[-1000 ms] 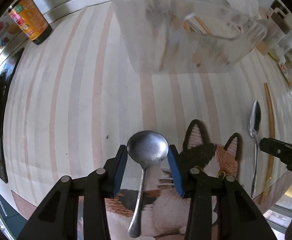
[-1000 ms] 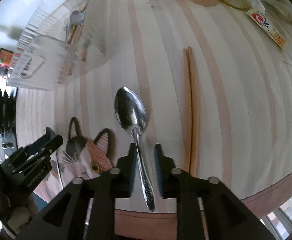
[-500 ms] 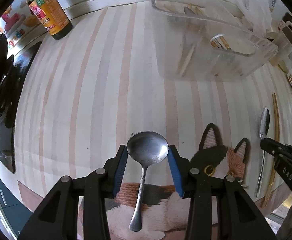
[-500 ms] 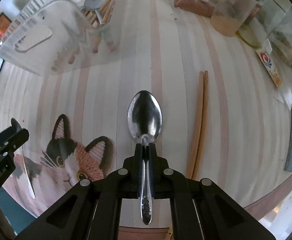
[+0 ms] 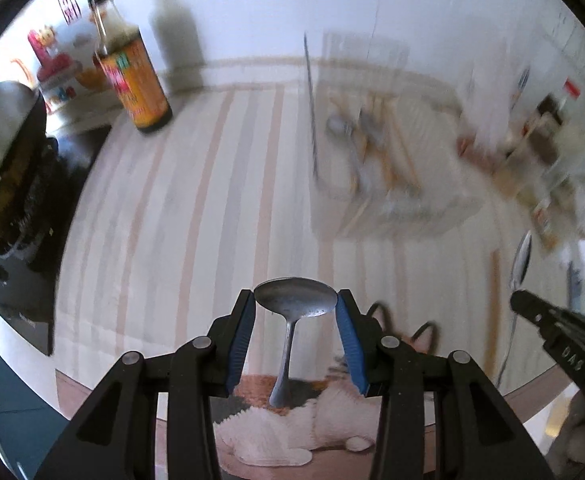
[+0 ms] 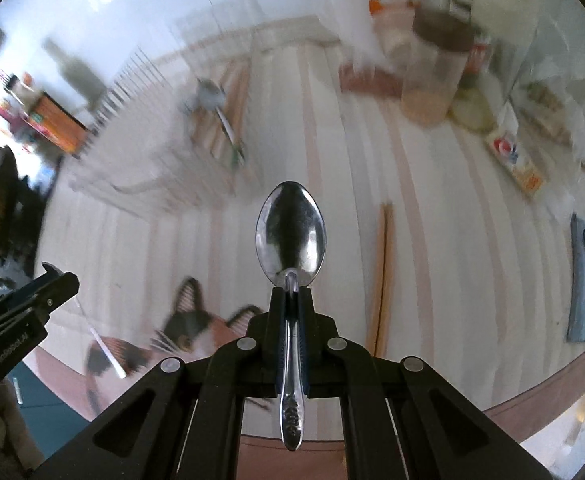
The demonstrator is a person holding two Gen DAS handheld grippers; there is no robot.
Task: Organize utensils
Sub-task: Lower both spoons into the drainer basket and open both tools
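Note:
My left gripper (image 5: 295, 303) is shut on the round bowl of a steel ladle spoon (image 5: 295, 301) and holds it lifted above the striped cloth, handle hanging down. My right gripper (image 6: 291, 294) is shut on the neck of a steel tablespoon (image 6: 291, 232) and holds it raised, bowl pointing forward. A clear plastic utensil bin (image 5: 376, 168) with spoons and chopsticks inside stands at the back; it also shows in the right wrist view (image 6: 196, 136). A pair of wooden chopsticks (image 6: 381, 272) lies on the cloth right of the tablespoon.
A sauce bottle (image 5: 132, 76) stands at the back left by a black stove (image 5: 16, 216). Jars and packets (image 6: 436, 76) crowd the back right. A cat-picture mat (image 6: 188, 328) lies near the front edge. A dark flat object (image 6: 582, 276) lies at the right.
Both grippers have risen and tilted up with their spoons. The right jaws went from apart to shut on the tablespoon's neck and lifted it off the cloth. The bin now looks farther off.

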